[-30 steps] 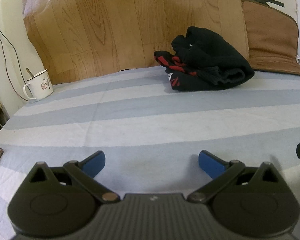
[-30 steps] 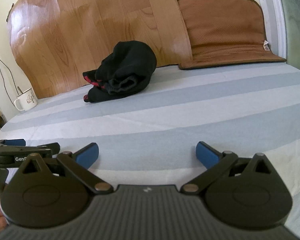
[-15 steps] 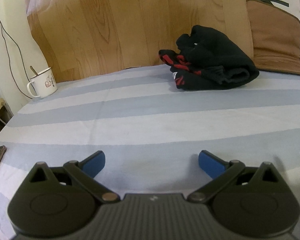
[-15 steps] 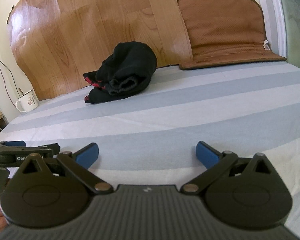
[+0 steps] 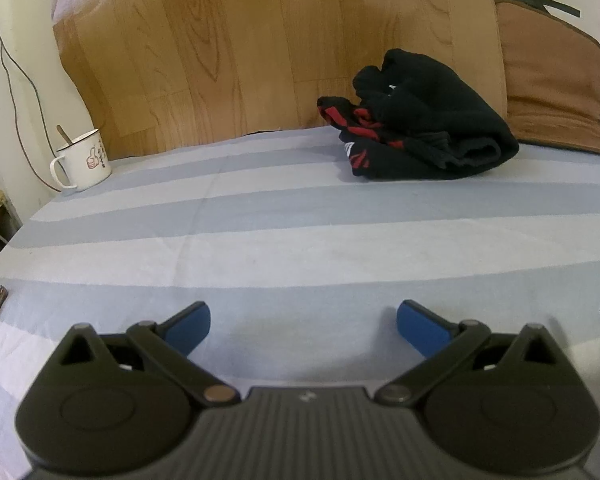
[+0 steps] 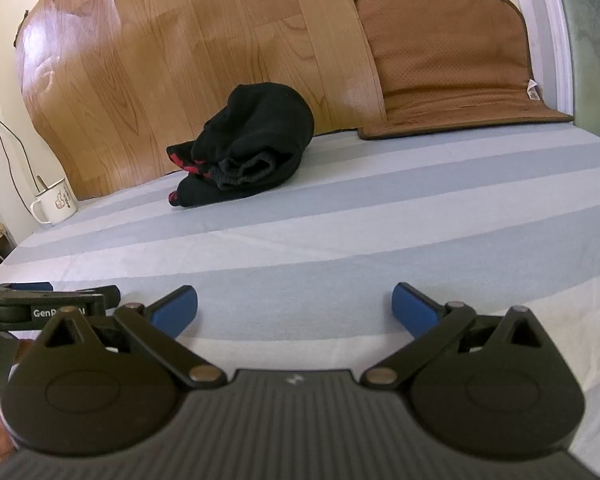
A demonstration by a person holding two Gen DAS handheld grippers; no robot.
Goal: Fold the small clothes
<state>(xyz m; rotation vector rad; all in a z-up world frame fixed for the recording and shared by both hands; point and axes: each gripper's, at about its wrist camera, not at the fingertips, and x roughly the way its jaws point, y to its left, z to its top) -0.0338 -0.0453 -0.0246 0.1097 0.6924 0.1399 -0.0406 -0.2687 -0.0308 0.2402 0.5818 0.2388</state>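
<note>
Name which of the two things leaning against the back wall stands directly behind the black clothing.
The wood-grain sheet, glossy and plank-patterned, stands directly behind the black clothing. The brown padded mat stands off to the right.

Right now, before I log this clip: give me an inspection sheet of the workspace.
Surface: striped grey-and-white sheet, flat.
Job's things: black garment with red markings, bunched in a heap at the far side, not spread out.
Clutter: white mug with a utensil in it, far left; brown mat against the wall.
Grippers: left gripper and right gripper both open, holding nothing, short of the garment.
Cables: thin cord down the left wall.
Surroundings: wood-pattern sheet leaning on the wall.
</note>
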